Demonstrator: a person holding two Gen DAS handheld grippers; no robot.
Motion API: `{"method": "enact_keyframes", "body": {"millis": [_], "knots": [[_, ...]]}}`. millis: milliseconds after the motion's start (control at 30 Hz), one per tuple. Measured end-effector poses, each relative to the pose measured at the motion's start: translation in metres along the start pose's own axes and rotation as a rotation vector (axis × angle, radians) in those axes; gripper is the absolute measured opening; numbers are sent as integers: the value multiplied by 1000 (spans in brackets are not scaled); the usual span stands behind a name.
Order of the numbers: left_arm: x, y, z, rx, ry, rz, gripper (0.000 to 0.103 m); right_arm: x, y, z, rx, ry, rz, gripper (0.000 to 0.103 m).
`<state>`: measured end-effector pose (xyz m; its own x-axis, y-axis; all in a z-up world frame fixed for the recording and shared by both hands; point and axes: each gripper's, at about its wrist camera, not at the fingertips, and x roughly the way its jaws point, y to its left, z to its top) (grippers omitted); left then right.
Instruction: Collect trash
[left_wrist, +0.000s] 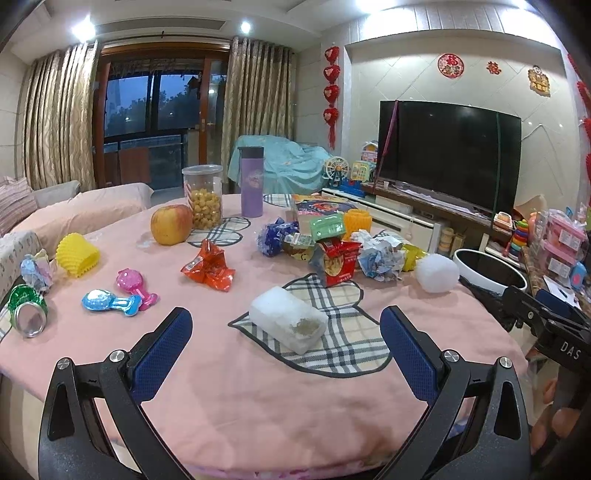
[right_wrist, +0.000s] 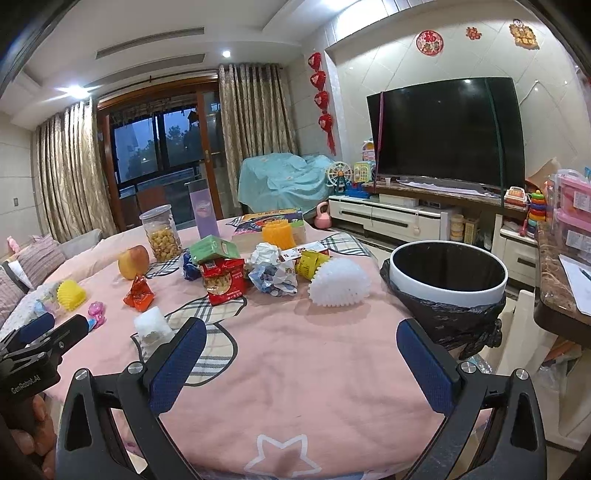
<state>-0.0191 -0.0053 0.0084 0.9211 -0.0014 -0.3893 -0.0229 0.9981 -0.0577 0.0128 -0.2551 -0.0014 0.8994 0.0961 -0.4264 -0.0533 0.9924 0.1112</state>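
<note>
Both claws stand wide and hold nothing: my left gripper (left_wrist: 286, 332) hovers over a white foam block (left_wrist: 288, 323) on the plaid patch of the pink tablecloth (right_wrist: 295, 369), my right gripper (right_wrist: 301, 349) over bare cloth. Crumpled wrappers (right_wrist: 273, 275), a red snack bag (right_wrist: 223, 280) and a white foam net (right_wrist: 340, 282) lie mid-table. Just beside the table's right edge stands the black-lined trash bin (right_wrist: 448, 291).
</note>
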Motion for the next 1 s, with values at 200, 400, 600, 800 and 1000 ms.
{"method": "enact_keyframes", "body": {"millis": [200, 400, 600, 800, 1000], "knots": [[0, 0, -1, 1, 1, -1, 103, 0, 1, 0, 0, -1, 0, 103], [1, -1, -1, 4, 5, -2, 103, 0, 2, -1, 4, 2, 4, 103], [1, -1, -2, 5, 6, -2, 103, 0, 2, -1, 6, 4, 4, 103], [2, -3, -3, 7, 9, -4, 103, 0, 2, 0, 6, 5, 5, 103], [2, -4, -3, 8, 11, -3, 103, 0, 2, -1, 7, 6, 6, 103]]}}
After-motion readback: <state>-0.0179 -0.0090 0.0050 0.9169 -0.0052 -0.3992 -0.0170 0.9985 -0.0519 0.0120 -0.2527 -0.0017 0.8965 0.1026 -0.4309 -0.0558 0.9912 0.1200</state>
